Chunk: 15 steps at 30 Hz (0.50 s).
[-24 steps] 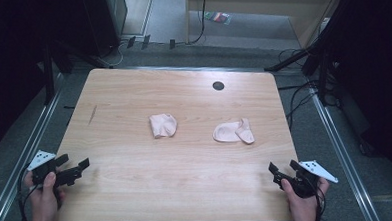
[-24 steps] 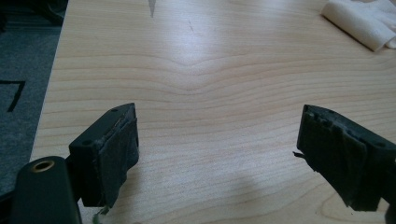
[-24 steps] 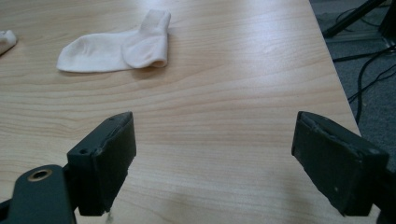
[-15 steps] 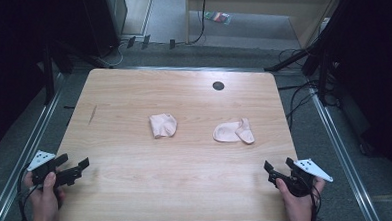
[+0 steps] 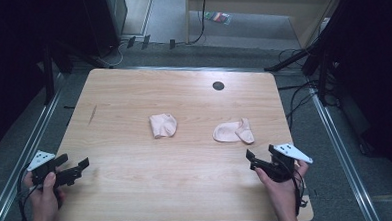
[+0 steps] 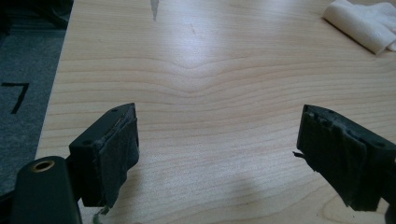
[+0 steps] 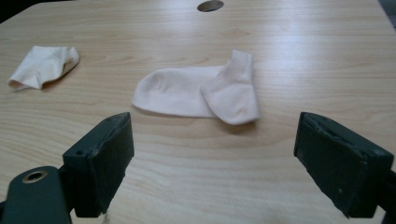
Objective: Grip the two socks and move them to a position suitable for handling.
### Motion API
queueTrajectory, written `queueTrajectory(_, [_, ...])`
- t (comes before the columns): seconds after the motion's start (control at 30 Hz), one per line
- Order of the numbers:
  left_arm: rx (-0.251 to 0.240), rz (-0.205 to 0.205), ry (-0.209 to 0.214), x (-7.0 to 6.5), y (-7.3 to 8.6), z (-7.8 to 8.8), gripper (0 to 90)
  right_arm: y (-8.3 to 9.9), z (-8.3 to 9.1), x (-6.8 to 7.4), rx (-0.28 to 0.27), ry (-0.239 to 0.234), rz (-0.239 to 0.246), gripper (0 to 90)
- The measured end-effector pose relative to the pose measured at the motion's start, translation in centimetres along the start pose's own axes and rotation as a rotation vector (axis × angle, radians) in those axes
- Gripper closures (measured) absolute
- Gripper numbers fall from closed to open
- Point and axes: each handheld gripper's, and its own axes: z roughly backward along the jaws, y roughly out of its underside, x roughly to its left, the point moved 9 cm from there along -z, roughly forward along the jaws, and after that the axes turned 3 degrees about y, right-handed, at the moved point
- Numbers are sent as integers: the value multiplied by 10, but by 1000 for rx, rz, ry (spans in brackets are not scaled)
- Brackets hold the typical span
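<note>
Two socks: I see a pair of pale pink socks lying well apart on the wooden table [image 5: 137, 188], both short of the dark round hole [image 5: 218, 85] near its far edge.
Flat sock [image 5: 233, 131]: it lies nearer me than the hole and slightly to its right, its cuff end folded over; in my right gripper view [image 7: 198, 95] it sits straight ahead between the jaws' lines, untouched.
Bunched sock [image 5: 163, 125]: crumpled, it lies to the hole's left and nearer me.
Right gripper [image 5: 258, 160]: I hold it over the near right edge, far from the hole; its jaws stand wide apart with nothing between them.
Left gripper [image 5: 75, 168]: I hold it at the near left edge, farthest from the hole; its jaws are spread wide over bare wood.
</note>
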Motion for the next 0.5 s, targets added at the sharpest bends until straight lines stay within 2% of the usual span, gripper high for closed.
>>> queueTrajectory(0.17, [-1, 4, 4, 0, 0, 0, 133, -13, -22, 12, 32, -9, 15, 107])
queueTrajectory(0.2, [-1, 4, 4, 0, 0, 0, 133, -13, -22, 12, 32, -9, 15, 107])
queueTrajectory(0.27, [-5, 9, 8, 1, 0, 1, 133, -19, -37, 15, 50, 0, 26, 127])
queueTrajectory(0.37, [-8, 16, 12, 1, 0, 1, 133, -22, -51, 19, 73, 8, 36, 138])
queueTrajectory(0.4, [-8, 16, 12, 1, 0, 1, 133, -22, -51, 19, 73, 8, 36, 138])
queueTrajectory(0.5, [-5, 10, 13, 1, 0, 1, 133, -22, -69, 22, 113, 14, 48, 166])
